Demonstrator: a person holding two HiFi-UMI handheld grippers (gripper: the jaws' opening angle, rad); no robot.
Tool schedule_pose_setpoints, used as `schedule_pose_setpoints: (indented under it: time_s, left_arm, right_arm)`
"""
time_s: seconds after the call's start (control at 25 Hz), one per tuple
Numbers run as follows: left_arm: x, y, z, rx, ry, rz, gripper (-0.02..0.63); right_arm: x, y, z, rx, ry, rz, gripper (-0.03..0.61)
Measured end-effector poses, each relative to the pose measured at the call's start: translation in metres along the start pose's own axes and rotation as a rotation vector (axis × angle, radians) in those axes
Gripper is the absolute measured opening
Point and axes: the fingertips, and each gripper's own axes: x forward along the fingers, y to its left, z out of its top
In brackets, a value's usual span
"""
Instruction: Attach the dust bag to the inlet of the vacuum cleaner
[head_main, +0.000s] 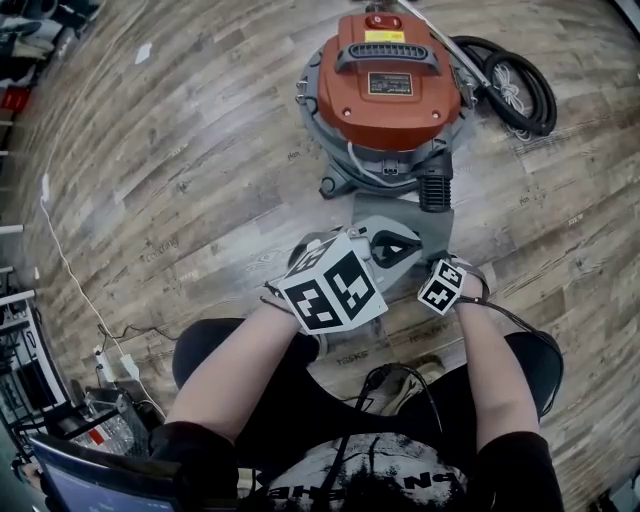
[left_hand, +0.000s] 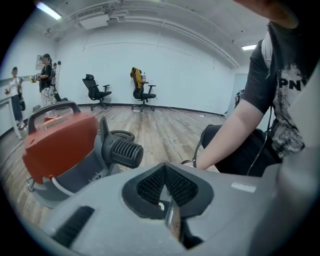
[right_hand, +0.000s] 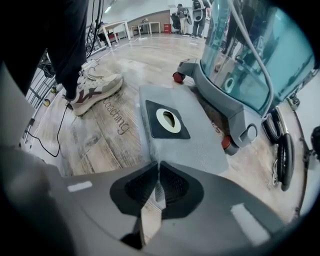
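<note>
The grey dust bag (head_main: 385, 212) lies in front of the orange-topped vacuum cleaner (head_main: 388, 85), just short of its black ribbed inlet (head_main: 435, 188). My left gripper (head_main: 405, 247) reaches over the bag from the left. Its pads (left_hand: 150, 186) are shut, with a thin pale edge of the bag pinched between them. The inlet (left_hand: 123, 152) is on that view's left. My right gripper (head_main: 446, 282) points steeply down at the bag's near right corner. In the right gripper view the bag (right_hand: 195, 142), with a black collar and white ring (right_hand: 168, 120), runs into the right gripper (right_hand: 159, 181), which is shut on its near edge.
A coiled black hose (head_main: 522, 92) lies to the right of the vacuum. A thin cable (head_main: 70, 270) trails on the wood floor at the left. My shoe (right_hand: 95, 90) is beside the bag. Office chairs (left_hand: 96, 92) and people (left_hand: 46, 75) are far off.
</note>
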Motion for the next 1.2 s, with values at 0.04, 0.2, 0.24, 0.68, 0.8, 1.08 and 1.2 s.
schedule_pose_setpoints:
  time_s: [0.04,0.2,0.24,0.68,0.8,1.08,1.2]
  left_arm:
    - [0.001,-0.001,0.000,0.003,0.004,0.002,0.003]
    - [0.003,-0.007,0.001,0.009,0.013,0.015,0.003]
    - [0.004,-0.008,0.001,0.010,0.015,0.018,0.003]
    - [-0.002,-0.009,-0.014,-0.018,0.091,0.088,0.003]
    - [-0.002,-0.011,-0.029,-0.003,0.149,0.103,0.003]
    - [0.004,-0.015,-0.072,0.046,0.326,0.109,0.172]
    - [0.008,-0.018,-0.091,0.114,0.420,0.112,0.201]
  right_arm:
    - [-0.001,-0.001,0.000,0.001,-0.006,-0.003,0.023]
    - [-0.003,-0.001,0.001,-0.001,-0.022,-0.007,0.021]
    - [-0.005,-0.001,0.002,-0.005,-0.027,-0.009,0.021]
    - [-0.059,-0.013,0.021,-0.115,-0.098,-0.025,0.017]
    - [-0.081,-0.019,0.029,-0.180,-0.117,-0.020,0.017]
    - [-0.154,-0.048,0.058,-0.187,-0.234,-0.014,0.017]
    - [-0.184,-0.053,0.067,-0.141,-0.279,0.014,0.017]
